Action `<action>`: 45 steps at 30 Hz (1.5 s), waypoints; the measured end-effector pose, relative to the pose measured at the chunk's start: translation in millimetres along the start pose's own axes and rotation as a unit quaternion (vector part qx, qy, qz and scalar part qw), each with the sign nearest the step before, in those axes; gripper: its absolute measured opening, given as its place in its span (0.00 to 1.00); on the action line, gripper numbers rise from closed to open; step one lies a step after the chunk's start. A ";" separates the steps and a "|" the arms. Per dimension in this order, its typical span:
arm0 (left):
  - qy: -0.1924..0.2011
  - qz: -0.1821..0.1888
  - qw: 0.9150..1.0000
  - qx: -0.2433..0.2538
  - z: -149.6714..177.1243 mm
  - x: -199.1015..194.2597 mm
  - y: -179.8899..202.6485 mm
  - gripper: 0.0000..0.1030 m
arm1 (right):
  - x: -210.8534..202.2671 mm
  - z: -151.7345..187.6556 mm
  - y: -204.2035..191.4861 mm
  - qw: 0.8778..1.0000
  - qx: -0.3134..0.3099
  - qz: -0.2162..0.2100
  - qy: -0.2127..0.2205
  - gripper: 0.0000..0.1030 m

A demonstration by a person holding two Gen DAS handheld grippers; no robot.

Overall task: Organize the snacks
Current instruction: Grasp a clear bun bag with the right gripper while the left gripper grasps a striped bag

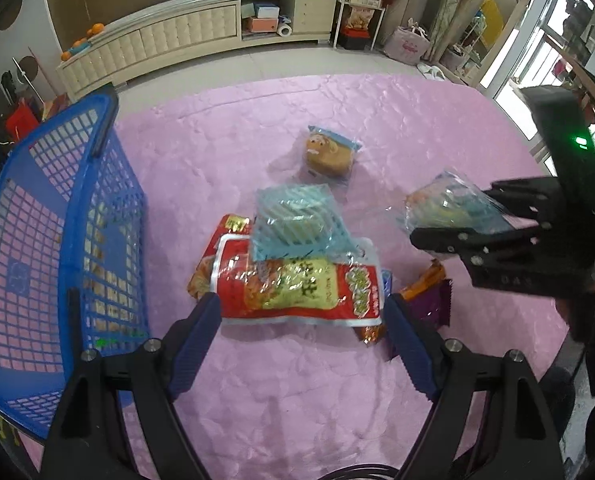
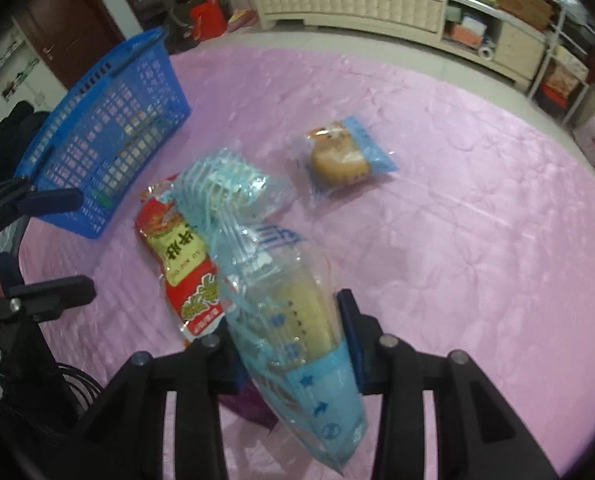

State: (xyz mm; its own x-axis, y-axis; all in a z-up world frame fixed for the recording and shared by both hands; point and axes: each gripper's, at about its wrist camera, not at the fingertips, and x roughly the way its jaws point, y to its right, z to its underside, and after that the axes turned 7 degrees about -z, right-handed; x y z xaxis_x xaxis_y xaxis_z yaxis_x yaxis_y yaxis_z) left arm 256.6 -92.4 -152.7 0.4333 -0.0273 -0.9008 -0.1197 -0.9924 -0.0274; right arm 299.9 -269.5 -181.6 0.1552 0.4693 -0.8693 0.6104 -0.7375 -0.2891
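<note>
1. Between the fingers of the right gripper (image 2: pixel 289 344) sits a clear blue bread packet (image 2: pixel 293 320), pinched near its lower end and lifted off the pink cloth (image 2: pixel 457 240), probably so it can be carried over to the basket.
2. Ahead and to the left of that gripper stands the blue basket (image 2: pixel 109 128), upright on the cloth; its mesh wall faces the pile, a likely home for the snacks.
3. Just ahead of the left gripper (image 1: pixel 303 312), whose jaws stand wide apart and hold nothing, lies the red snack bag (image 1: pixel 297 284), with a second blue packet (image 1: pixel 297 220) resting on its far edge.
4. Beyond those, apart from the pile, lies a small round cake (image 1: pixel 329 156) in a wrapper.
5. Partly under the red bag's right end, beside the left gripper's right finger, show orange and purple wrappers (image 1: pixel 429 296); what they hold I cannot tell.
6. My guess: the wide left jaws are lined up to take the red bag next.
</note>
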 end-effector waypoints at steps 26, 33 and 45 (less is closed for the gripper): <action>-0.117 -0.015 0.993 0.028 -84.9 99.0 12.5 0.79 | 22.7 -33.0 18.1 0.998 0.059 0.029 0.020 0.42; -0.141 -0.020 0.989 0.040 -88.3 129.1 16.4 0.78 | 35.5 -33.7 25.7 0.997 0.074 0.023 0.005 0.42; -0.082 -0.003 0.996 0.031 -69.4 70.0 12.4 0.54 | 12.1 -31.8 2.1 0.997 0.071 0.026 0.012 0.42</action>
State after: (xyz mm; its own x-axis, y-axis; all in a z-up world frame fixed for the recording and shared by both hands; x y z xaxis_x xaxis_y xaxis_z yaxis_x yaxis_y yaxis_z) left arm 347.4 -114.9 -185.9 0.2839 0.0039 -0.9588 -0.1746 -0.9831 -0.0557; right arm 327.7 -250.0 -180.0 0.2036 0.4400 -0.8746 0.4849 -0.8214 -0.3003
